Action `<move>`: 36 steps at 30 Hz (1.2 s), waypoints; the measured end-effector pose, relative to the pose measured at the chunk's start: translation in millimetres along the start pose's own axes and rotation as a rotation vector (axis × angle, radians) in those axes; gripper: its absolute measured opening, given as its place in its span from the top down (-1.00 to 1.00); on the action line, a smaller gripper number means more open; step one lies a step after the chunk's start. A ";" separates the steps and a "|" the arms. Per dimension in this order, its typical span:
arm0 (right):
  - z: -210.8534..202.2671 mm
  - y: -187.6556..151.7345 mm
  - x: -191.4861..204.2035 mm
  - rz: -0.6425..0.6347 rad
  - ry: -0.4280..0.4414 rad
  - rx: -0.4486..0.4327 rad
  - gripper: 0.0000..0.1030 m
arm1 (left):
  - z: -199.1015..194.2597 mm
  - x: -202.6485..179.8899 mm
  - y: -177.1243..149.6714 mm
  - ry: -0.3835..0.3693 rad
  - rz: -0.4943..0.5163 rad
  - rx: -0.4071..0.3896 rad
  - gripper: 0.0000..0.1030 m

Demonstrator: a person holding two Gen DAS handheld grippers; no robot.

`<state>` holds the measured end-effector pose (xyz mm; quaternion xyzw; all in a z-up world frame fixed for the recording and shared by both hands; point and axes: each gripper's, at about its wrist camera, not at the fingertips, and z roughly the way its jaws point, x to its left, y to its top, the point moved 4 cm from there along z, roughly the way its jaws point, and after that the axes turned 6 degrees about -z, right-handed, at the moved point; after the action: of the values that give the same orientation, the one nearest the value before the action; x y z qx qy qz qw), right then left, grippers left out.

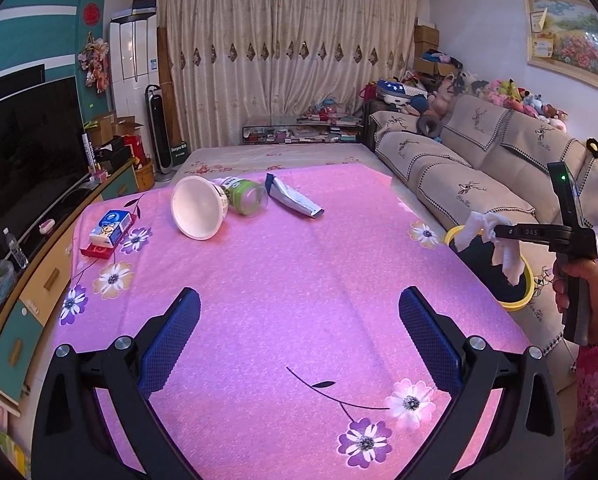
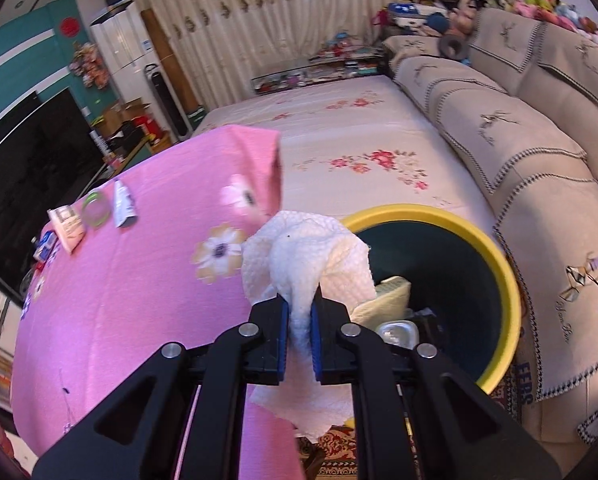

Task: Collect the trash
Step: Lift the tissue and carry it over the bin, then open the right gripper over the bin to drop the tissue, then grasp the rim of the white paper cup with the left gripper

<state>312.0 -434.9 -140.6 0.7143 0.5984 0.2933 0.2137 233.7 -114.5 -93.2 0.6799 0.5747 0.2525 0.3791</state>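
The right gripper [image 2: 299, 318] was clamped tight on a crumpled white paper towel [image 2: 305, 256], holding it over the near rim of a yellow-rimmed bin [image 2: 495, 256] that stood just off the table's right edge, beside the sofa [image 2: 539, 152]. Some trash already lay inside the bin. The left gripper [image 1: 299, 332] hung over the table's near edge with its jaws spread wide and nothing between them. On the pink floral tablecloth [image 1: 283, 264], near the far edge, lay a white paper cup [image 1: 198, 207] on its side, touching a green-labelled clear cup [image 1: 247, 197], with a silver wrapper [image 1: 295, 198] just beside them. A tissue pack [image 1: 111, 228] sat at the far left corner.
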 end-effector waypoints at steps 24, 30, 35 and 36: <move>7.9 -8.4 -41.5 0.092 -0.086 0.005 -0.02 | 34.8 13.6 11.3 0.040 -0.006 0.029 -0.90; 6.6 -2.1 -21.1 0.054 -0.069 -0.009 -0.02 | 71.0 43.2 32.7 0.074 -0.029 0.053 -0.90; 7.2 1.4 -12.2 0.040 -0.056 -0.010 -0.02 | 110.2 62.5 52.8 0.067 -0.029 0.069 -0.69; 7.3 2.2 -10.8 0.037 -0.055 -0.010 -0.02 | 119.2 66.3 56.2 0.062 -0.031 0.079 -0.65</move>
<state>317.3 -445.6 -146.4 0.7320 0.5773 0.2805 0.2282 373.7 -79.8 -123.8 0.6774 0.6060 0.2446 0.3379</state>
